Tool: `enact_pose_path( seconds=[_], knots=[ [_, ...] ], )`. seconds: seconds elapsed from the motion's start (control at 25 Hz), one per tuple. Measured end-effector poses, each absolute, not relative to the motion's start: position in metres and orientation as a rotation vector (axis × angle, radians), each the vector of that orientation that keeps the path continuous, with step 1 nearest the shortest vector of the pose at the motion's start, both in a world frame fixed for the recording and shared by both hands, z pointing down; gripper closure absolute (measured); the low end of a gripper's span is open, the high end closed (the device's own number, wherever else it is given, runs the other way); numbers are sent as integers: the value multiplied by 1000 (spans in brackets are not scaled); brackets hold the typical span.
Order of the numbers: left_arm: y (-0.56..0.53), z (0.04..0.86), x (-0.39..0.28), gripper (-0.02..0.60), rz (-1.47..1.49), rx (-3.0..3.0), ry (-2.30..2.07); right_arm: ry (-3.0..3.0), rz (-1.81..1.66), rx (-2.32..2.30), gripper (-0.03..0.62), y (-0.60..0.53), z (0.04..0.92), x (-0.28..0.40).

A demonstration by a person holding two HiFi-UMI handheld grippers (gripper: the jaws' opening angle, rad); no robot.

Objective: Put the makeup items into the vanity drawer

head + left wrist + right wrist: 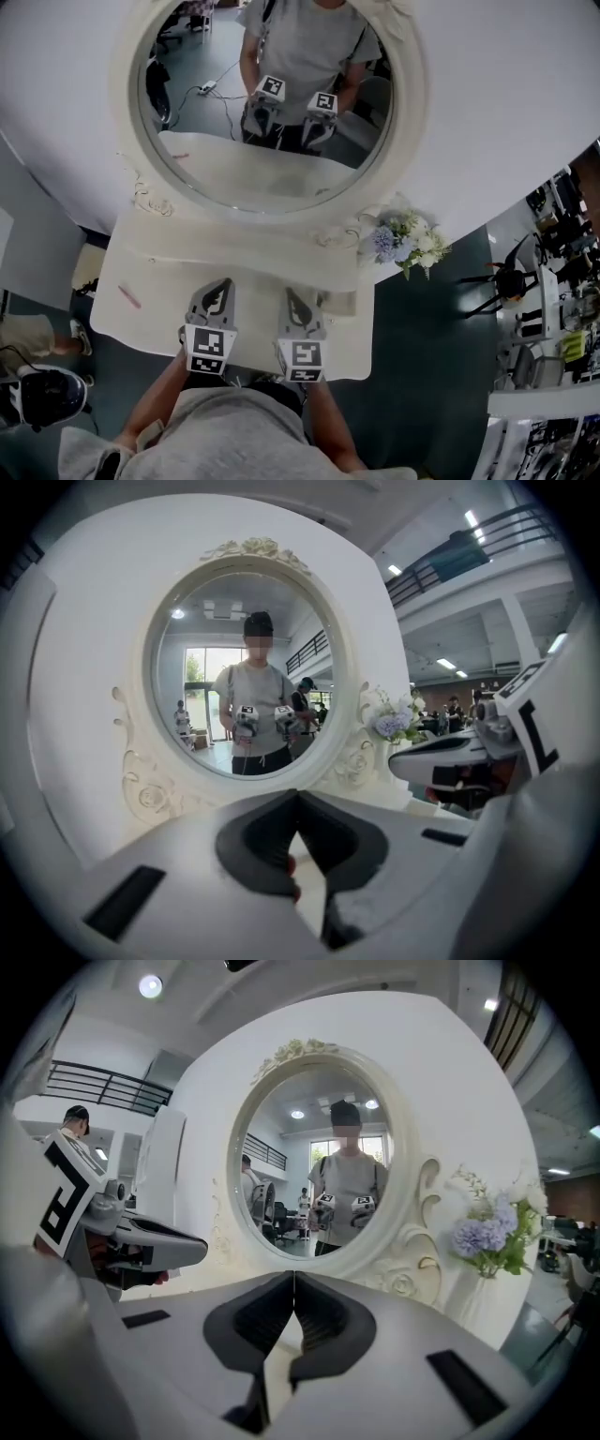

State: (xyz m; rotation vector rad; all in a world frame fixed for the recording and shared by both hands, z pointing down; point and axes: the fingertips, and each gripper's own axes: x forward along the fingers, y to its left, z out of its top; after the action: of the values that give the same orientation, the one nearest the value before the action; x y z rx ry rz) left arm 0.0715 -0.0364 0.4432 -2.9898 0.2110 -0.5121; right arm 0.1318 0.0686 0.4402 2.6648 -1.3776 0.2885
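On the left side of the white table (155,323), a pink stick (129,298) lies flat. It is the only makeup thing I can see. It is well apart from both grippers.

The left gripper (221,286) and the right gripper (292,295) hang side by side over the near edge of the table, near the middle. Both point at the far side, where a big round mirror (272,94) stands. The mirror shows the person holding the two grippers.

In the left gripper view, the left gripper (298,803) is clenched, its jaws pressed together. A small red bit shows at the edge of one jaw; I cannot tell what it is.

In the right gripper view, the right gripper (294,1283) is clenched too, and it holds nothing.

A bunch of flowers (405,239) stands at the far right corner of the table, just beside the mirror.
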Motion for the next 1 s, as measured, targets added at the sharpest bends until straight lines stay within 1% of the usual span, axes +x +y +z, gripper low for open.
enact_pose_path(
  seconds=[0.64,1.0],
  knots=[
    [-178,455,-57,580,-578,-2970,808,-1841,262,2319,579,-102,448,37],
    [-234,481,-119,580,-643,-2944,1063,-2000,302,2097,579,-172,478,-19]
  ],
)
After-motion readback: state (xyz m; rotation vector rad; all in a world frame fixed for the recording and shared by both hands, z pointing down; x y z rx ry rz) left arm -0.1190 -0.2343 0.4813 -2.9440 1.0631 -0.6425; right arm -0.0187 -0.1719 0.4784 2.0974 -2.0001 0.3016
